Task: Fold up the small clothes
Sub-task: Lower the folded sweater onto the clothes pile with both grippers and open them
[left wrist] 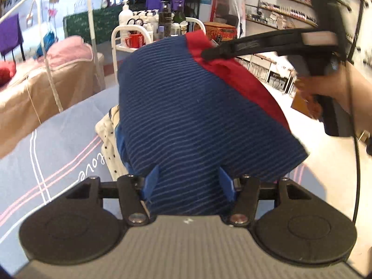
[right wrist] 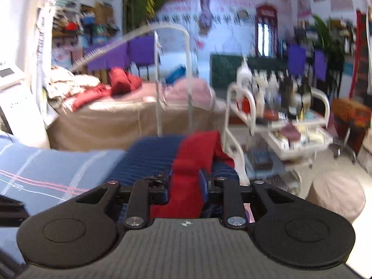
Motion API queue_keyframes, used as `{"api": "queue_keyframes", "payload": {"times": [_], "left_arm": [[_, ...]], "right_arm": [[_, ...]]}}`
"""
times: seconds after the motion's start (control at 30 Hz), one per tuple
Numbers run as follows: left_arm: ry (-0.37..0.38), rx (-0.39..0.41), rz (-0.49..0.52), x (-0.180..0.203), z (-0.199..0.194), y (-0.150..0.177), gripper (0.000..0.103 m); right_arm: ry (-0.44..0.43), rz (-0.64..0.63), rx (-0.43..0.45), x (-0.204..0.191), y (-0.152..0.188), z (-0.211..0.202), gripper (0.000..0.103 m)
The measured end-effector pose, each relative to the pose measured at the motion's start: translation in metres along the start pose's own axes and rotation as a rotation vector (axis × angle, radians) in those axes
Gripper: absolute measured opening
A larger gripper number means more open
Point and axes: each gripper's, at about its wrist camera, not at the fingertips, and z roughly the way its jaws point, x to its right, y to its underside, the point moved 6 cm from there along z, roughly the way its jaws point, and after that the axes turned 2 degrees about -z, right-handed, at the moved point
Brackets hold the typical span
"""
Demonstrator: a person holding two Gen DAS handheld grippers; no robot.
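A small navy striped garment (left wrist: 197, 116) with a red band (left wrist: 244, 81) hangs stretched in the air between both grippers. My left gripper (left wrist: 189, 183) is shut on its navy edge, blue pads pinching the cloth. My right gripper (left wrist: 209, 54) shows in the left wrist view, its fingers clamped on the red band at the far end. In the right wrist view the right gripper (right wrist: 186, 186) is shut on the red band (right wrist: 193, 160), with navy cloth (right wrist: 148, 158) to its left. The view is motion-blurred.
A blue-grey sheet (left wrist: 58, 144) with pink and white lines covers the table. A white polka-dot garment (left wrist: 109, 134) lies on it under the held cloth. A white trolley (right wrist: 290, 121) of bottles and a tan bed (right wrist: 116, 118) stand beyond.
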Motion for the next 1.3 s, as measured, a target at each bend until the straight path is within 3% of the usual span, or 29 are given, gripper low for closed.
{"api": "queue_keyframes", "payload": {"times": [0.13, 0.27, 0.5, 0.53, 0.57, 0.6, 0.63, 0.73, 0.8, 0.9, 1.03, 1.17, 1.3], "left_arm": [[0.004, -0.006, -0.01, -0.001, 0.011, -0.003, 0.058], [0.004, 0.003, 0.005, -0.002, 0.017, -0.007, 0.062], [-0.036, 0.008, 0.038, 0.003, 0.012, -0.005, 0.069], [-0.038, 0.002, 0.033, 0.003, 0.008, -0.006, 0.074], [-0.041, -0.005, 0.028, 0.001, 0.004, -0.007, 0.079], [-0.046, -0.005, 0.023, -0.001, 0.0, -0.007, 0.08], [-0.059, 0.004, 0.018, -0.003, -0.006, -0.008, 0.08], [-0.132, 0.086, -0.003, -0.008, -0.034, -0.007, 0.093], [-0.151, 0.144, -0.014, -0.007, -0.059, -0.008, 0.102], [-0.188, 0.214, -0.001, -0.007, -0.094, -0.011, 0.103], [-0.25, 0.195, 0.004, -0.007, -0.121, -0.016, 0.103], [-0.281, 0.183, 0.002, -0.009, -0.133, -0.015, 0.103], [-0.288, 0.156, -0.009, -0.011, -0.132, -0.007, 0.103]], "right_arm": [[0.009, -0.006, -0.036, 0.004, 0.022, 0.022, 0.043], [-0.025, 0.149, 0.008, 0.019, 0.04, 0.026, 0.043], [-0.004, 0.134, 0.059, 0.012, 0.041, 0.023, 0.048], [-0.004, 0.14, 0.056, 0.012, 0.038, 0.021, 0.05], [-0.003, 0.147, 0.053, 0.011, 0.035, 0.017, 0.061], [-0.007, 0.157, 0.055, 0.01, 0.03, 0.01, 0.092], [-0.016, 0.171, 0.071, 0.008, 0.025, 0.003, 0.103], [0.021, 0.176, 0.194, -0.005, 0.008, -0.037, 0.103], [-0.01, 0.165, 0.214, -0.019, -0.002, -0.063, 0.103], [0.052, 0.079, 0.142, -0.042, -0.012, -0.095, 0.103], [0.056, 0.095, 0.111, -0.063, -0.011, -0.133, 0.103], [0.055, 0.16, 0.029, -0.069, -0.003, -0.142, 0.103], [0.118, 0.108, -0.06, -0.084, 0.013, -0.136, 0.103]]}}
